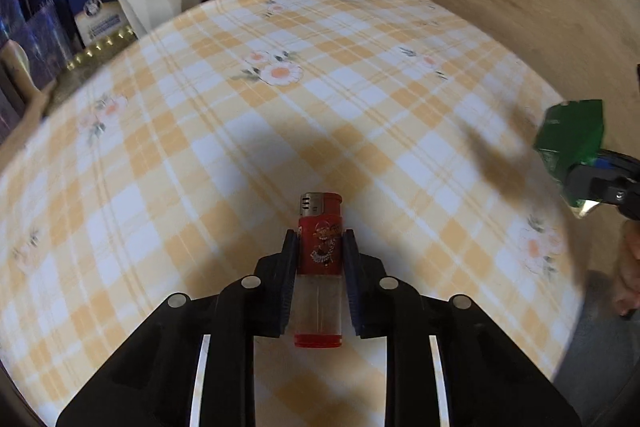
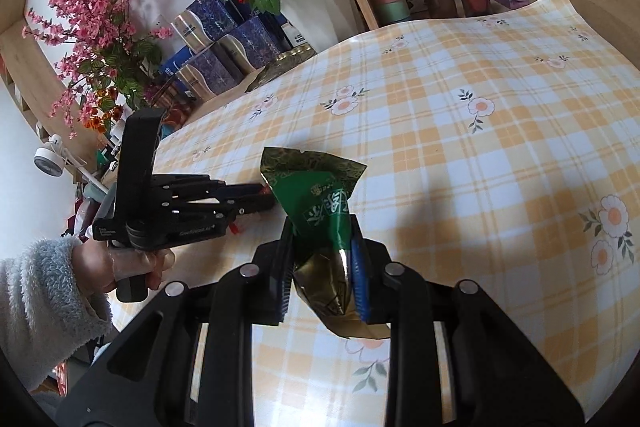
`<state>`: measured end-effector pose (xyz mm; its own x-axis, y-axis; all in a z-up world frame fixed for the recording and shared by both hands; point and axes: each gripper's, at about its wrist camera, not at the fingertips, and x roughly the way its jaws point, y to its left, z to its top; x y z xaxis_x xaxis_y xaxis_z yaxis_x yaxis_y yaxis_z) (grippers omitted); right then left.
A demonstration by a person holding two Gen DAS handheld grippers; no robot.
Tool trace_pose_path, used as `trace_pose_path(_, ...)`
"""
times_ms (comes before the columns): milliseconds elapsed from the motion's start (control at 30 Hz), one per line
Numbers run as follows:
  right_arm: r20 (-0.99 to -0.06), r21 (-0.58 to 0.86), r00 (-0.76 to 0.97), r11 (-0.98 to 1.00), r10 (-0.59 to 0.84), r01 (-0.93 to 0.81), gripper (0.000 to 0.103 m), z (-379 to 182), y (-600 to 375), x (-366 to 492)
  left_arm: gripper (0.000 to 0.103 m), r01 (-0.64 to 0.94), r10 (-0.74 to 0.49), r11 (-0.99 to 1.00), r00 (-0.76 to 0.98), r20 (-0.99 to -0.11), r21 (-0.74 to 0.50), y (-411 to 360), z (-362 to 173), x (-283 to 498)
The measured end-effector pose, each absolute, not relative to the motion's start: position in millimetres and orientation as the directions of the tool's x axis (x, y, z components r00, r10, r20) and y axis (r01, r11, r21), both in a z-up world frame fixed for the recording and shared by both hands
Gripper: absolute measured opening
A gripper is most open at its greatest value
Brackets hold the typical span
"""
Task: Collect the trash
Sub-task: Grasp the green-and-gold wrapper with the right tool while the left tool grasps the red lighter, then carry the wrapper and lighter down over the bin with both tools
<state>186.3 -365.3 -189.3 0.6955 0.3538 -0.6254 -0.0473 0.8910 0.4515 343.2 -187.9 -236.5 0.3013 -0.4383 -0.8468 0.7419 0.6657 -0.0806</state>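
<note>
On the checked cloth (image 1: 360, 75), the left gripper (image 1: 319, 247) pinched a red lighter (image 1: 320, 251), its base cut off behind the pads. At three o'clock, the right gripper (image 2: 322, 251) clamped a green wrapper (image 2: 320, 203), lettering crumpled and unreadable.

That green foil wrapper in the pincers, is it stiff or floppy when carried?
Probably floppy: the green wrapper looks creased and pinched narrow inside the right gripper. Likely very light, since its top fans out unsupported. Its glossy foil might slip.
</note>
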Motion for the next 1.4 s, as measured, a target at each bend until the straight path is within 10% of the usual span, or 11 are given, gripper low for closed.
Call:
trace_pose_path(467,-0.626,0.466,0.675,0.881,0.389,-0.076,0.027,-180,-329,146,0.022,0.635,-0.607,0.696,0.271,-0.747,-0.335,-122,-198,258)
trace_pose_path(1400,-0.648,0.390,0.657,0.909,0.385,-0.148,0.027,-202,-256,2,0.022,0.627,-0.545,0.727,0.278,-0.791,-0.280,-54,-239,35)
